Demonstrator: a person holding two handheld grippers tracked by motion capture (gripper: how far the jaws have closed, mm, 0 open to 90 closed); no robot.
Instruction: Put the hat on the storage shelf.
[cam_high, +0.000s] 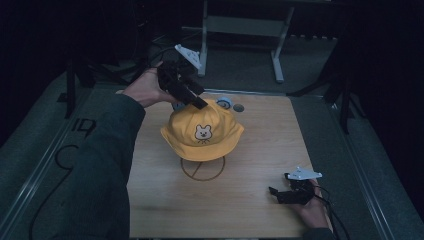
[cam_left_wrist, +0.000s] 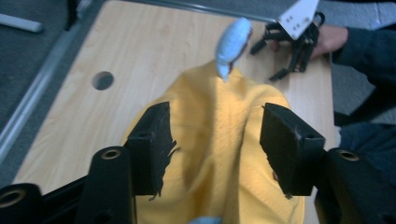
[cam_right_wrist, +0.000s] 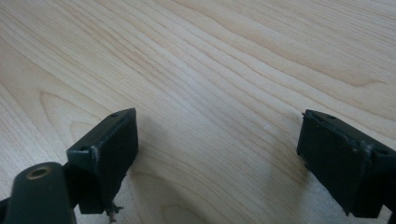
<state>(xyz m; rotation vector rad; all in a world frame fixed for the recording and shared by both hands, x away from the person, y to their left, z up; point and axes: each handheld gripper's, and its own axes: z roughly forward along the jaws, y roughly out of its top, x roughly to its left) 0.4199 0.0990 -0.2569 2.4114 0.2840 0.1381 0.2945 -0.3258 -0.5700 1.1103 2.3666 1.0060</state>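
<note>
no readable words, brands or numbers. the yellow hat (cam_high: 202, 134), mid-frame in the high view, carries a small cartoon animal face (cam_high: 202, 132); below it, the wooden table (cam_high: 250, 200) bears a drawn circle with a slash (cam_high: 202, 169).

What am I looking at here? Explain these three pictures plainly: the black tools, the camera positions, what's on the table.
A person holds a two-jaw tool in each hand. The high view looks down on a wooden table. On it a yellow hat with a bear face sits raised on a stand. The left gripper reaches the hat's top; its own camera shows open jaws either side of the yellow cloth, not clamped. The right gripper rests near the table's corner, and its camera shows open jaws over bare wood. Nothing is held.
</note>
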